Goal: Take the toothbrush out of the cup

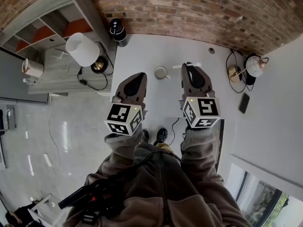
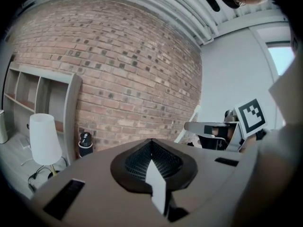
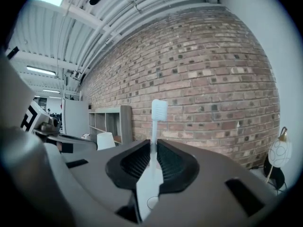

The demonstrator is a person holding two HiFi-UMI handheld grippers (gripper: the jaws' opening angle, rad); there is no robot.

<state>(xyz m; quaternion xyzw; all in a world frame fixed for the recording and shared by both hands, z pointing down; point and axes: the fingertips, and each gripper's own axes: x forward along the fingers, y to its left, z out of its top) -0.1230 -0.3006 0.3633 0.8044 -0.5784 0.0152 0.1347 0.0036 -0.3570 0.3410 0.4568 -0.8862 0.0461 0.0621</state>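
Observation:
A small white cup (image 1: 161, 72) stands on the white table (image 1: 142, 51), between and just beyond my two grippers. The white toothbrush (image 3: 158, 111) is out of the cup, and my right gripper (image 3: 152, 152) is shut on its handle with the bristle head sticking up past the jaws. In the head view the toothbrush (image 1: 180, 66) pokes out at the tip of the right gripper (image 1: 190, 69), to the right of the cup. My left gripper (image 1: 140, 77) hovers left of the cup; its jaws (image 2: 151, 143) are shut with nothing between them. The toothbrush (image 2: 189, 125) also shows in the left gripper view.
A white-shaded lamp (image 1: 83, 48) and a black speaker (image 1: 117, 31) stand at the table's far left corner by grey shelves (image 1: 42, 32). A globe desk lamp (image 1: 255, 66) with cables and a dark phone (image 1: 244, 103) lie at the right. A brick wall (image 1: 199, 8) backs the table.

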